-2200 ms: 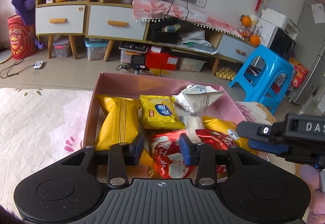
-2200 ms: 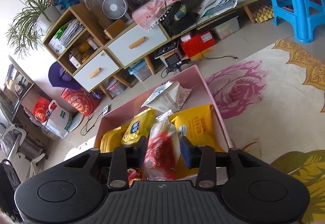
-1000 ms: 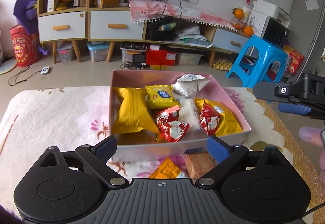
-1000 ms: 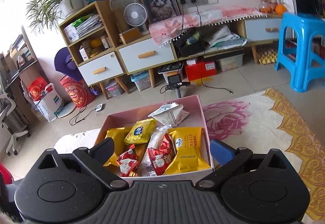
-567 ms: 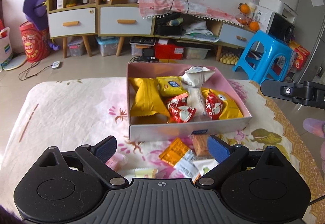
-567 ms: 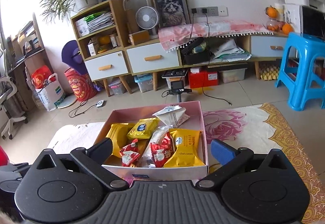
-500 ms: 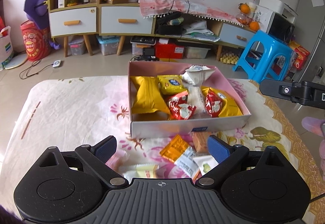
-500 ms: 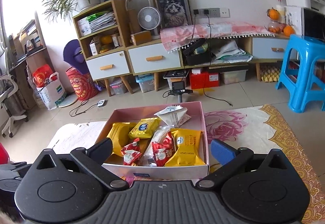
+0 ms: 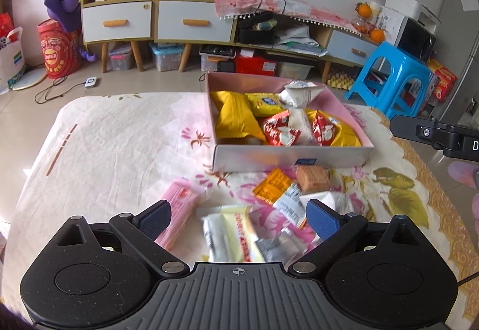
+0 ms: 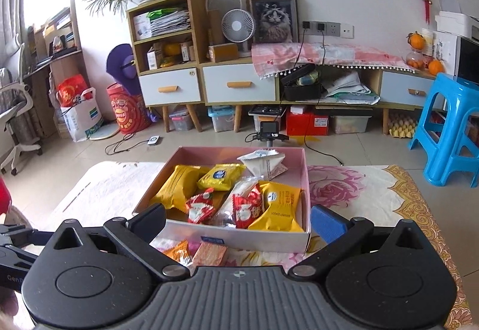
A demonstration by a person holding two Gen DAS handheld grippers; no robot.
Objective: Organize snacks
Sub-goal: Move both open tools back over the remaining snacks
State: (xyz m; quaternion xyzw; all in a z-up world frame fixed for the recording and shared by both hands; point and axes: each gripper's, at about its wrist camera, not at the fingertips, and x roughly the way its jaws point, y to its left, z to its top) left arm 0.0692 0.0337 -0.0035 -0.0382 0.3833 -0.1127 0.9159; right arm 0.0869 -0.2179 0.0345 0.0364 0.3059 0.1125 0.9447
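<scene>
A pink box (image 9: 287,157) on the flowered cloth holds several snack packs: yellow packs (image 9: 233,117), red packs (image 9: 278,132) and a white pack (image 9: 302,93). It also shows in the right wrist view (image 10: 254,237). Loose snacks lie in front of the box: a pink pack (image 9: 179,205), an orange pack (image 9: 272,184), a brown biscuit pack (image 9: 312,178) and a white-yellow pack (image 9: 232,235). My left gripper (image 9: 238,217) is open and empty above the loose snacks. My right gripper (image 10: 238,222) is open and empty at the box's near side.
The right gripper's arm (image 9: 434,138) juts in at the right of the left wrist view. Behind the table stand a low cabinet with drawers (image 10: 209,87), a blue stool (image 10: 449,126) and floor clutter.
Both grippers let go of red packs in the box, opened wide and pulled back toward me. The left one drew back farther, so the loose snacks in front of the box came into view.
</scene>
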